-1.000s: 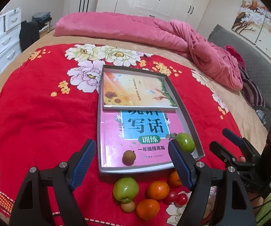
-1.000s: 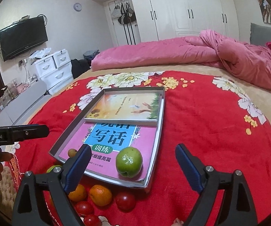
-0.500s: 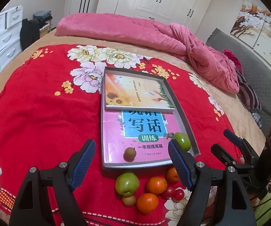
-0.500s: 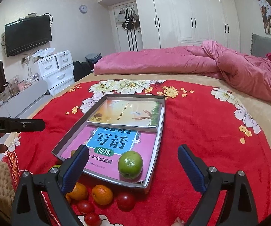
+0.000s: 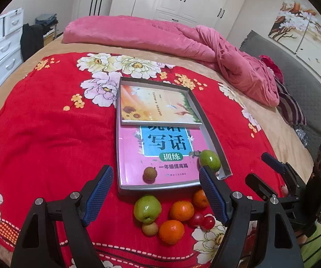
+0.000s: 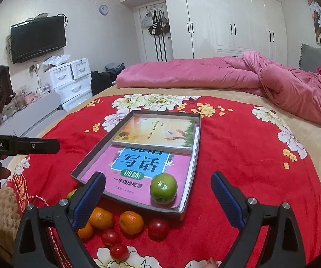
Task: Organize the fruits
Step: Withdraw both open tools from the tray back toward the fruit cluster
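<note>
A shallow grey tray (image 5: 214,140) (image 6: 93,154) holds two books, a green apple (image 5: 210,160) (image 6: 163,188) and a small brown fruit (image 5: 150,173). On the red blanket before the tray lie another green apple (image 5: 147,208), several oranges (image 5: 181,210) (image 6: 131,222), small red fruits (image 5: 201,221) (image 6: 158,229) and a brownish fruit (image 5: 150,229). My left gripper (image 5: 156,192) is open and empty above the loose fruit. My right gripper (image 6: 158,197) is open and empty, near the tray's front corner.
A pink duvet (image 5: 160,38) (image 6: 227,76) lies bunched at the far side of the bed. White drawers (image 6: 71,80) and a grey seat (image 6: 31,118) stand left of the bed. The right gripper shows at the right edge of the left wrist view (image 5: 294,183).
Both grippers have drawn back and risen a little from the tray, so the fruit looks smaller and farther. Both stay open. No fruit has moved.
</note>
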Tool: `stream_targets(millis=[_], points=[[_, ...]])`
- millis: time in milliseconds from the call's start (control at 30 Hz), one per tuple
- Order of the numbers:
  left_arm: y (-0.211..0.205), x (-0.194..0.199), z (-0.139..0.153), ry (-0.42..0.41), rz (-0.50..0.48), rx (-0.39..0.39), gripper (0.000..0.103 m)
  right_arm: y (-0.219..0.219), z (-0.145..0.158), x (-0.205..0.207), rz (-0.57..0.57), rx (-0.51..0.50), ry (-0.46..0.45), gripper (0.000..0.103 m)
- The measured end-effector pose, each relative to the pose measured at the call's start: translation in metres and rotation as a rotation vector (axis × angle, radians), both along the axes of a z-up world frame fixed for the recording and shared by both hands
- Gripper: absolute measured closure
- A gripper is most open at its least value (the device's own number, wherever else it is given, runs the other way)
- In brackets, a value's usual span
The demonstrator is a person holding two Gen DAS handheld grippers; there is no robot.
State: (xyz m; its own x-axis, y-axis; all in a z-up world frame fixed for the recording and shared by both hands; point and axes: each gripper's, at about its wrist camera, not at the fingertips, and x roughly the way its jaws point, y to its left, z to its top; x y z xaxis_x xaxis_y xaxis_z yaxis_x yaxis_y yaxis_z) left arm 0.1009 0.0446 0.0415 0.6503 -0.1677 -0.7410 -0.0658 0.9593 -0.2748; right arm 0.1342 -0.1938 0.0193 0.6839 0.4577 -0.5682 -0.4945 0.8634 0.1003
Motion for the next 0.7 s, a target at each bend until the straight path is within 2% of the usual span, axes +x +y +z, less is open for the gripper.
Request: stream_targets(millis=[700], points=[[0.001, -0.011, -0.013, 0.056, -0.012, 0.004, 0.023, 0.014, -0.012, -0.024, 0.052, -0.035, 0.07, 0.007]])
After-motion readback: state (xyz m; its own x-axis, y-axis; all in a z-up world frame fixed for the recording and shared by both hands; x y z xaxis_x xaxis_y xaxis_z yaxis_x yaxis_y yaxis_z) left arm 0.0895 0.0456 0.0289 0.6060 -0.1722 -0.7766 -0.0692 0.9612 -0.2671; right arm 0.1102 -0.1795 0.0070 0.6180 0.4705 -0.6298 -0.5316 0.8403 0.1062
